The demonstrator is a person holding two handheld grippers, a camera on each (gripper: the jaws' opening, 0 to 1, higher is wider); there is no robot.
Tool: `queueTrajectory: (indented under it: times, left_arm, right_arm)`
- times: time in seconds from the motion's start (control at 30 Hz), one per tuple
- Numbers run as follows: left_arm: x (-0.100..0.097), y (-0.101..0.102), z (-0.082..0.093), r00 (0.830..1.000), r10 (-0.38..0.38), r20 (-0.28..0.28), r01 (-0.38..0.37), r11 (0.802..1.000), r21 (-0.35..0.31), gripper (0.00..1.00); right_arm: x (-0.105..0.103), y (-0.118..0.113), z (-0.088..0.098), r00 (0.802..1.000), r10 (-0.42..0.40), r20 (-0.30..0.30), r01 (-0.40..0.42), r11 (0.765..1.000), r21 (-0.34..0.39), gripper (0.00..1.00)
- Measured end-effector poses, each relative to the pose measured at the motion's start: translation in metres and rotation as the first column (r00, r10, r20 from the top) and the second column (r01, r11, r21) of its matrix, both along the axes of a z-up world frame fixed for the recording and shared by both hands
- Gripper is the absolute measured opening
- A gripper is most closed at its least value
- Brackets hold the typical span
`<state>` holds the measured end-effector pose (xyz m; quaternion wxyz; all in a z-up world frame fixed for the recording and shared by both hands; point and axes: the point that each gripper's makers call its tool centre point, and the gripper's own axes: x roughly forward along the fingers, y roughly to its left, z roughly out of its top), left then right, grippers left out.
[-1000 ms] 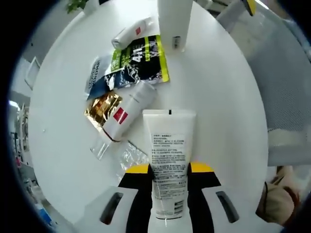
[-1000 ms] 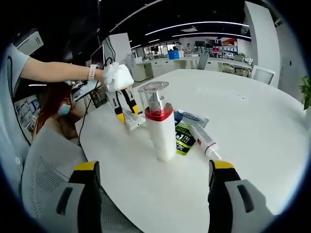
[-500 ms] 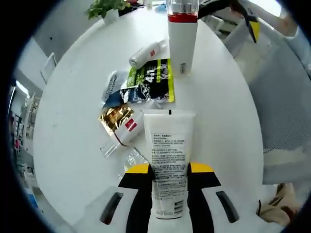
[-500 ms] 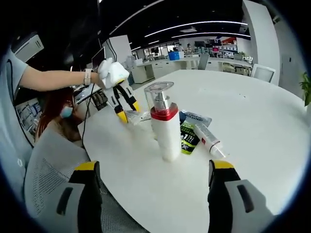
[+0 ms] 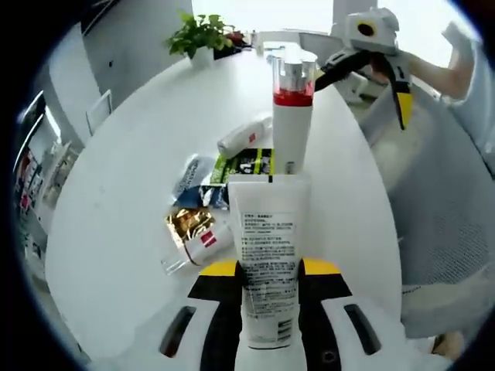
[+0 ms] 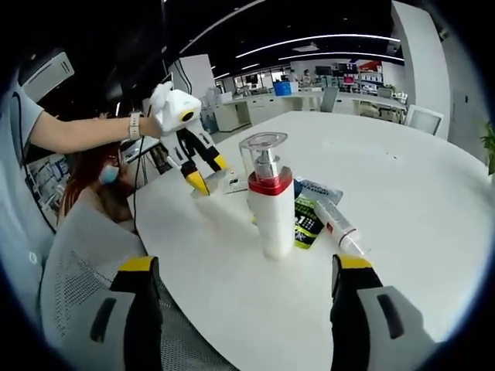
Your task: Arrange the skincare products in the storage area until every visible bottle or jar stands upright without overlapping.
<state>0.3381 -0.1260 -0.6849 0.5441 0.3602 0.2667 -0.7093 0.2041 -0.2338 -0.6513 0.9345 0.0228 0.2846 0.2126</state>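
My left gripper [image 5: 269, 267] is shut on a white squeeze tube [image 5: 269, 232] with printed text, held up above the round white table [image 5: 116, 193]. Beyond it a white pump bottle [image 5: 292, 116] with a red collar and clear cap stands upright. A small white tube [image 5: 244, 137] with a red label lies behind it, and another white bottle [image 5: 203, 239] lies nearer. My right gripper [image 6: 244, 309] is open and holds nothing, short of the pump bottle [image 6: 272, 197]. The left gripper [image 6: 197, 158] hangs above the table's far side, and the lying tube [image 6: 339, 226] rests to the right.
Flat sachets lie among the bottles: green-black [image 5: 246, 166], blue [image 5: 189, 182] and gold [image 5: 186, 220]. A potted plant [image 5: 203, 35] stands at the table's far edge. A mesh chair [image 6: 77, 270] sits at the near edge, and a person sits beyond it.
My left gripper has risen and tilted up with the tube, so the pump bottle and room beyond now show. The right gripper has stayed open and almost still.
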Motion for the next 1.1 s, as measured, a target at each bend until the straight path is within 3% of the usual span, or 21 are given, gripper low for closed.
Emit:
queueTrajectory:
  times: [0.3,0.47,0.7,0.87,1.1]
  left_arm:
    - [-0.01,-0.015,0.018,0.991,0.079,-0.108,-0.097,0.98,-0.172,0.22]
    - [-0.018,-0.022,0.029,0.971,0.127,-0.2,-0.18,0.945,-0.274,0.23]
    - [-0.029,-0.023,0.033,0.955,0.148,-0.257,-0.236,0.903,-0.358,0.23]
    - [-0.037,-0.021,0.036,0.947,0.155,-0.28,-0.266,0.868,-0.42,0.23]
    - [-0.051,-0.02,0.039,0.946,0.148,-0.287,-0.269,0.853,-0.447,0.23]
  right_arm:
    - [-0.003,0.004,0.001,1.0,0.004,-0.001,-0.004,1.0,0.011,0.9]
    - [-0.004,0.007,0.001,1.0,0.011,-0.001,-0.011,1.0,0.018,0.88]
    - [-0.005,0.015,0.007,1.0,0.03,0.011,-0.03,0.999,0.035,0.81]
    - [-0.009,0.024,0.011,0.998,0.058,0.018,-0.059,0.996,0.07,0.68]
    - [-0.011,0.037,0.016,0.996,0.08,0.038,-0.083,0.993,0.085,0.53]
